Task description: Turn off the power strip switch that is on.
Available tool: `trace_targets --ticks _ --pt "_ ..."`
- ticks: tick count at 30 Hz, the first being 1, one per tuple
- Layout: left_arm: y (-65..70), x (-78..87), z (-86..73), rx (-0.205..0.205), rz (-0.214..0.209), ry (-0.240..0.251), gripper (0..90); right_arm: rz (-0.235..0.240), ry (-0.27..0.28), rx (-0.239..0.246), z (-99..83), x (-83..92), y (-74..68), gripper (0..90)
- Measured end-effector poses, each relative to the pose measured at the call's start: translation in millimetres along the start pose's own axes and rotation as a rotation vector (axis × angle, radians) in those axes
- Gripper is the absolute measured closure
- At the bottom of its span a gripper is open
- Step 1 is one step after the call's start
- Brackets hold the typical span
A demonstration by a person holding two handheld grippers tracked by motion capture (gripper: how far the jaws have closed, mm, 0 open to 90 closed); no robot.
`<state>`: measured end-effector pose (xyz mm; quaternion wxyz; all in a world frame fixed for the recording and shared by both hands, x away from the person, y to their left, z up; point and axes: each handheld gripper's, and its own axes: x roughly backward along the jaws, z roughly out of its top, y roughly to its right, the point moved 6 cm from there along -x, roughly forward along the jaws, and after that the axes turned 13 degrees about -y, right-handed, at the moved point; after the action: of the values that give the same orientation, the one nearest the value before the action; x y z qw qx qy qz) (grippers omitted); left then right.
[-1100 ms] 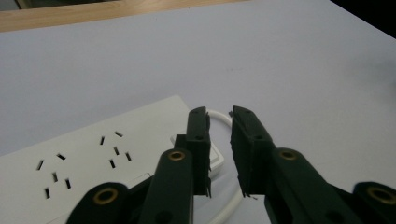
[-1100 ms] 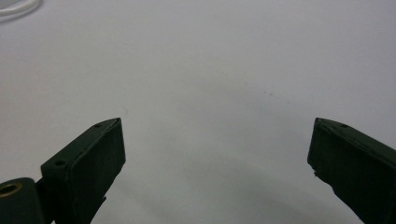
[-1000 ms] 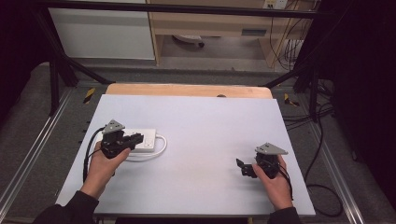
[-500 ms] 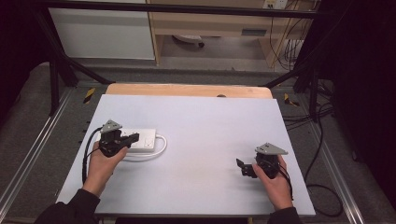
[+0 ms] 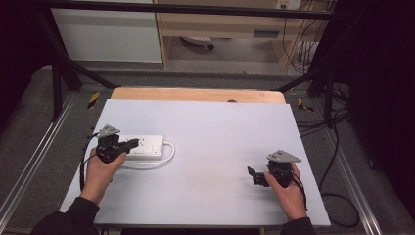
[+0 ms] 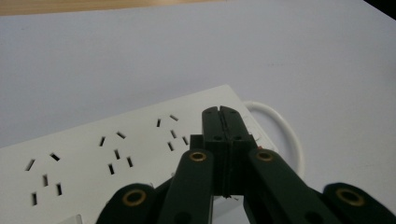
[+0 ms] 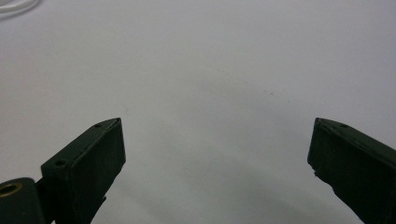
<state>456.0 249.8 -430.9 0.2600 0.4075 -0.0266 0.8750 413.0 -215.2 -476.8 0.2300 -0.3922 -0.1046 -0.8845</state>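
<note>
Table (image 5: pixel 210 132): pale grey sheet, wooden edge at 12 o'clock.
Power strip (image 5: pixel 147 145): white, flat at 9 o'clock, socket face up, nothing plugged in, white cable (image 5: pixel 166 155) looping off its end.
Left gripper (image 6: pixel 220 113): clenched on nothing, tips over the strip's cable end; contact unclear.
Right gripper (image 5: pixel 256 176): released, idle at 4 o'clock.
Progress: goal unstated; likely a press on the strip's end, outcome unreadable.

1. A pale grey-white table (image 5: pixel 220 127) takes up the middle, with a strip of bare wood (image 5: pixel 195 94) along its far edge.
2. A white power strip (image 5: pixel 147 145) lies flat at the left side, sockets up, its white cord (image 5: pixel 169 154) looping round its right end.
3. Beyond the table stands a white cabinet (image 5: pixel 107 32).
4. Black cables (image 5: pixel 337 147) trail over the grey floor at the right.
</note>
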Motion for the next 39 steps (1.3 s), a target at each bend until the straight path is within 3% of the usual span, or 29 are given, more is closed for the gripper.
trace_targets --ticks 18,39 --pt "-10.9 -2.5 -2.8 0.009 0.016 -0.018 90.0 -0.003 -0.005 0.007 -0.2 -0.6 0.2 4.4" --pt "-11.0 -10.3 -10.5 0.003 0.023 -0.039 90.0 -0.002 -0.007 0.005 -0.5 -0.4 0.1 4.5"
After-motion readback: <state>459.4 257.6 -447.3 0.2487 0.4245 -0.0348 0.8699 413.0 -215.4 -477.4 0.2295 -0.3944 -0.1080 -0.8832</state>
